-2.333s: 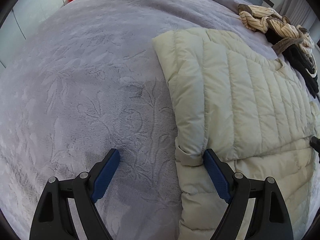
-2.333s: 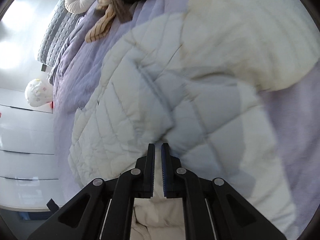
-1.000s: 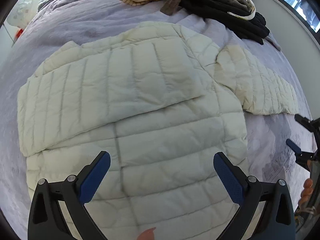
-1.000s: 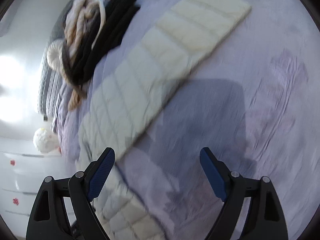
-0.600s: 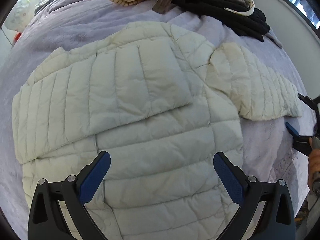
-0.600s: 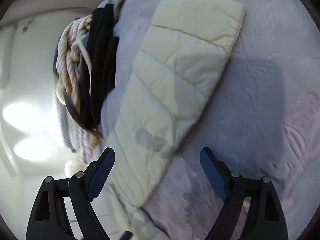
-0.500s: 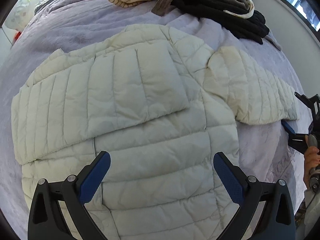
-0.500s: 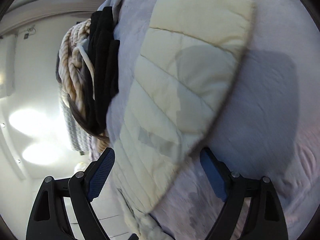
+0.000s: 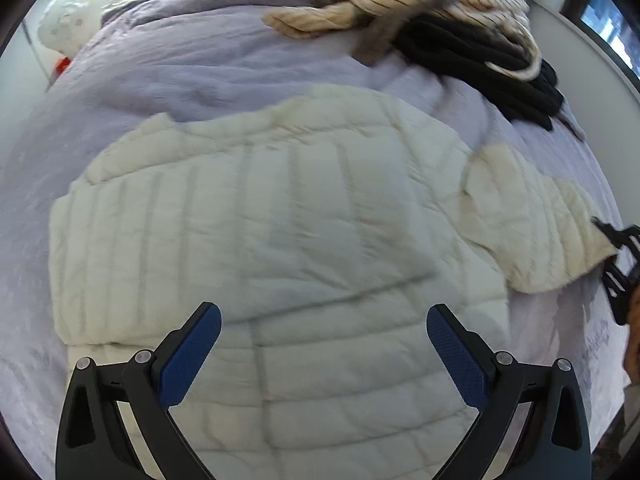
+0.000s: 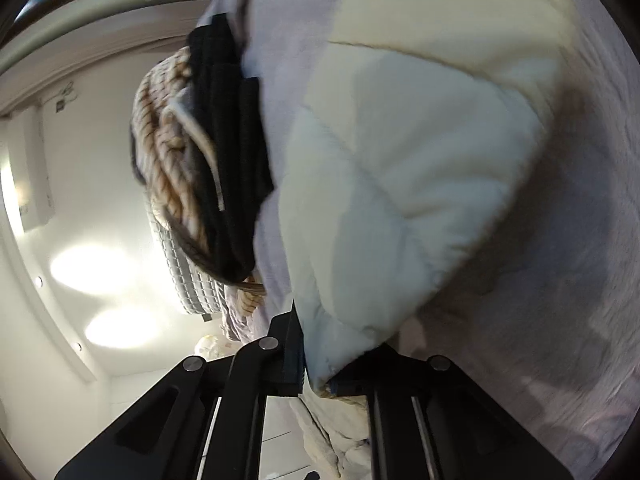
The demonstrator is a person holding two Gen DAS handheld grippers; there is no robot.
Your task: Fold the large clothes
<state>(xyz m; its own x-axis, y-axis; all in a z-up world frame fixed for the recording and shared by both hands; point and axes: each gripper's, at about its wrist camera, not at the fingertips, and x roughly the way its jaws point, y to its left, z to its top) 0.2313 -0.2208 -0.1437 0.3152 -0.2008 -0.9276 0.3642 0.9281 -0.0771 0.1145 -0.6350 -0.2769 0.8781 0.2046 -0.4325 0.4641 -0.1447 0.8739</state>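
A cream quilted puffer jacket (image 9: 280,240) lies flat on the lavender bed cover (image 9: 160,72), one sleeve folded across its body. My left gripper (image 9: 324,344) hovers open above the jacket's lower half, nothing between its blue pads (image 9: 188,356). The other sleeve (image 9: 532,232) stretches out to the right, where my right gripper (image 9: 618,264) meets its cuff. In the right wrist view the jaws of my right gripper (image 10: 328,360) are closing and the sleeve end (image 10: 400,160) is pinched between them, bulging forward over the cover (image 10: 560,280).
A heap of striped beige and black clothes (image 9: 440,20) lies at the far side of the bed, also seen as a pile (image 10: 224,152) left of the sleeve. A round white cushion (image 9: 64,20) sits far left. A hand (image 9: 632,340) shows at the right edge.
My right gripper went from wide open beside the sleeve to closed on its end. The left gripper drifted a little, so the jacket sits lower in its view.
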